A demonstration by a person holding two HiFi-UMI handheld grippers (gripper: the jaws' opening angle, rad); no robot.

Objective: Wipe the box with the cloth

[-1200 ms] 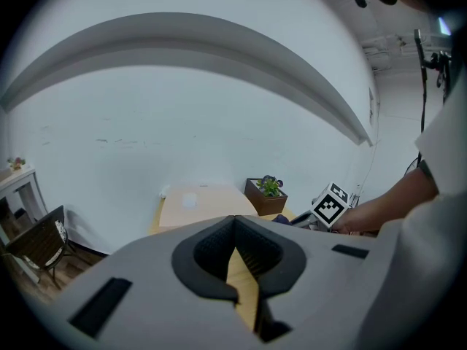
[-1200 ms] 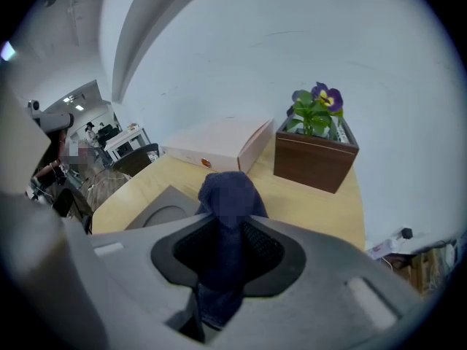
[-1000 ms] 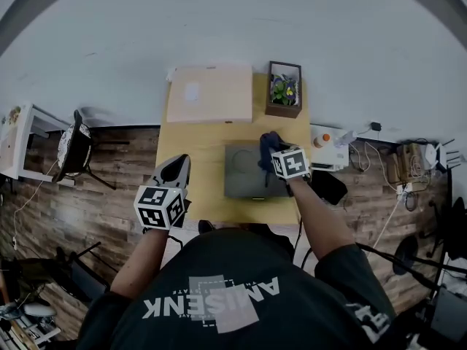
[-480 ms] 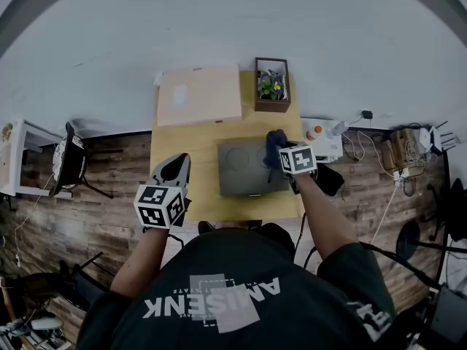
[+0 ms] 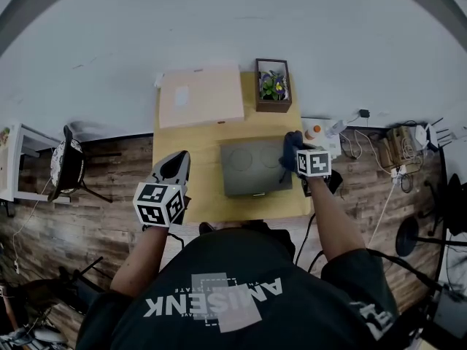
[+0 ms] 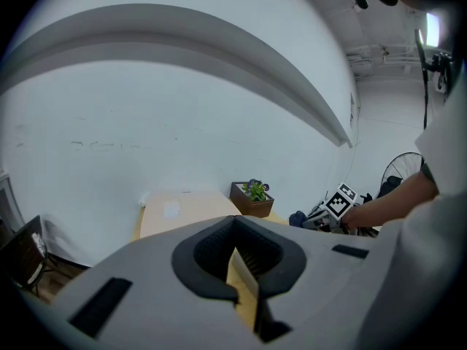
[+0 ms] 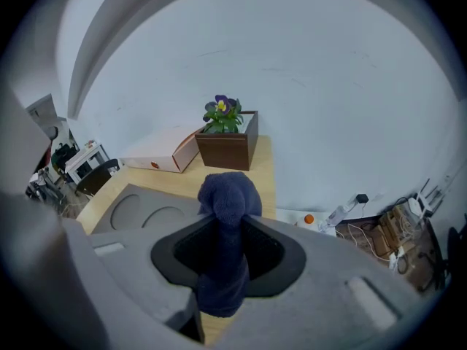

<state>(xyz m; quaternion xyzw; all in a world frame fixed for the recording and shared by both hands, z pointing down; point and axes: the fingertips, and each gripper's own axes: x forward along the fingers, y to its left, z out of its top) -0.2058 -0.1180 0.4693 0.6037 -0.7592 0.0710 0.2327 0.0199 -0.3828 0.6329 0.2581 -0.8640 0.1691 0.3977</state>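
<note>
A flat grey box [image 5: 248, 168] with two round hollows in its lid lies on the yellow table [image 5: 186, 148]. My right gripper [image 5: 293, 156] is shut on a dark blue cloth [image 5: 290, 148] at the box's right edge. In the right gripper view the cloth [image 7: 227, 221] bulges out between the jaws, with the grey box [image 7: 139, 211] just to its left. My left gripper [image 5: 176, 163] hovers over the table's front left edge, well clear of the box. Its jaws are shut with nothing between them [image 6: 239, 261].
At the back of the table lie a flat tan carton [image 5: 201, 95] and a wooden planter with flowers [image 5: 273, 86]. A white device with an orange knob [image 5: 318, 133] and cables lie to the right of the table. A chair [image 5: 67, 162] stands on the left.
My right gripper has slid the cloth to the right across the box's lid, from near the middle to the right edge. The left gripper has stayed put.
</note>
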